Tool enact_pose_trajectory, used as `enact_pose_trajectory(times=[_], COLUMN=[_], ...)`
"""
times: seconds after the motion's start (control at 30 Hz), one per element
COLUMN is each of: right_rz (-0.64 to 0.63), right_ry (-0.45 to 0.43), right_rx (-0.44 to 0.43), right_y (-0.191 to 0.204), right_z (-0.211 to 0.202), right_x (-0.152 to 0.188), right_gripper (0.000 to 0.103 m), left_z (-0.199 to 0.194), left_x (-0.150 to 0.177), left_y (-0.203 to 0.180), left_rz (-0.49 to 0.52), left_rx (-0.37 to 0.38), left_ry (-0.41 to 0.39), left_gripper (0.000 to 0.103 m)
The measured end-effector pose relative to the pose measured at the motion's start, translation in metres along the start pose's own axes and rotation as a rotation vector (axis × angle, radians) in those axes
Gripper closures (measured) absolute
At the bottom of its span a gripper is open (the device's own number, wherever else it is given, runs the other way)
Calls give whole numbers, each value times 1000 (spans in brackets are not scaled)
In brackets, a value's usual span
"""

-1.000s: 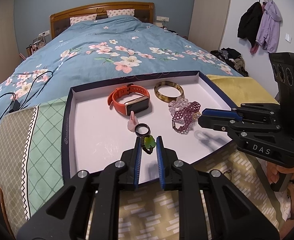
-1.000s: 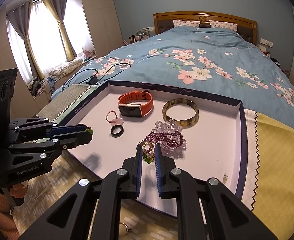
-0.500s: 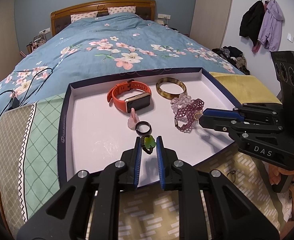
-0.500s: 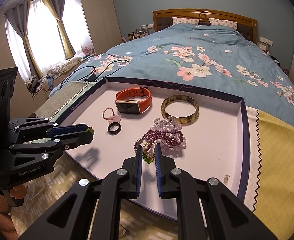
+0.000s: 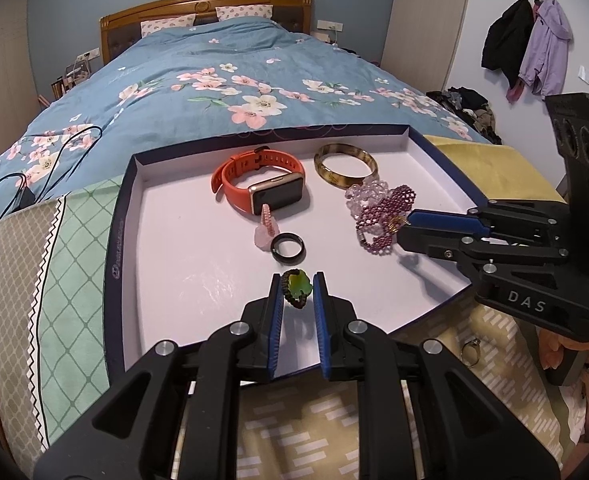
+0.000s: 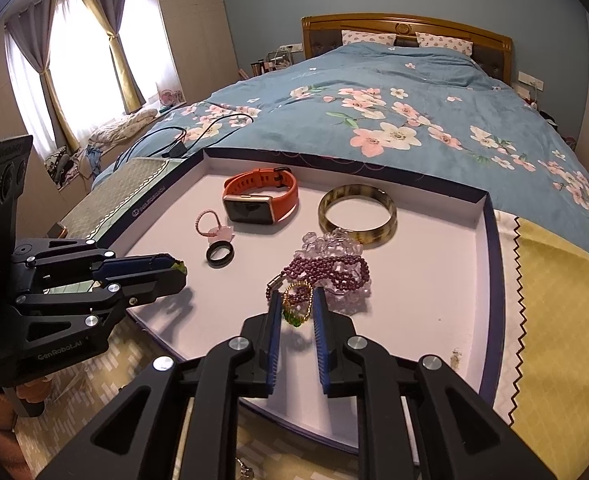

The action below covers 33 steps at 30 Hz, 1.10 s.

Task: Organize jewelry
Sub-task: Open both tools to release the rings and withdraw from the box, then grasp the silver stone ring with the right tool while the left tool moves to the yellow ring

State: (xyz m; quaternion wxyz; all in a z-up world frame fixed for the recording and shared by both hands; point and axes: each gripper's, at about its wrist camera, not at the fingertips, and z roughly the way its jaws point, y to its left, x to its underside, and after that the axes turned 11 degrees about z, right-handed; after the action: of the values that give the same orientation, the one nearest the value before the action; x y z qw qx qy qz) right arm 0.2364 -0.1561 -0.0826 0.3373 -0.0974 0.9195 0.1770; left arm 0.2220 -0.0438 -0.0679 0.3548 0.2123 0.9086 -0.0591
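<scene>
A shallow white tray [image 5: 198, 264] with dark blue walls lies on the bed end. In it are an orange watch [image 5: 260, 184], a brown bangle [image 5: 344, 164], a purple bead bracelet [image 5: 386, 212], a pink charm [image 5: 267, 226] and a black ring [image 5: 288, 247]. My left gripper [image 5: 297, 289] is shut on a green-stone ring [image 5: 297, 286] over the tray's near part. My right gripper [image 6: 297, 305] is shut on a gold ring with a green stone [image 6: 296, 304] beside the purple beads [image 6: 326, 276]. The right gripper also shows in the left wrist view [image 5: 408, 227].
A small ring [image 5: 470, 350] lies on the patterned cloth outside the tray's near right corner. A black cable [image 5: 34, 160] lies on the blue floral quilt at left. Coats [image 5: 526, 44] hang on the far right wall. A yellow cloth [image 6: 562, 320] lies right of the tray.
Both grippers have moved slightly forward over the tray, each still holding its ring. The jewelry in the tray has not moved.
</scene>
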Motion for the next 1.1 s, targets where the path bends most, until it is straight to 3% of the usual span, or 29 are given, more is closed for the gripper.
enact_pose_trajectory(times=[0.13,0.2,0.37,0.5,0.6,0.83,1.1], right_rz=[9,19,36,34,27,-14,-21], right_ry=[-17,-24,-65,-85,-58,32,85], right_rx=[1,-5,-36,-68,-82,-61,-56], right_y=[-3,-4,-5,-4,-3,6,16], right_z=[-5,-9,-34,-54,-61,-56,-46], right_x=[0,-1,1,9,23,55,72], right_gripper=[85,85,82,69,68,64,64], left_z=[-4,-10,-35,-58,-70,-76,-70], left_x=[0,0,2,13,26,56,68], left_y=[2,3,4,-1,-5,-23,-30], left_rz=[-6,-10,3,38,49,98,96], left_rx=[5,-4,-11,20,51,106,140], left_ry=[-18,-38,-87,-117,-123,-83,-51], left_gripper=[87,79,75,71,64,63,62])
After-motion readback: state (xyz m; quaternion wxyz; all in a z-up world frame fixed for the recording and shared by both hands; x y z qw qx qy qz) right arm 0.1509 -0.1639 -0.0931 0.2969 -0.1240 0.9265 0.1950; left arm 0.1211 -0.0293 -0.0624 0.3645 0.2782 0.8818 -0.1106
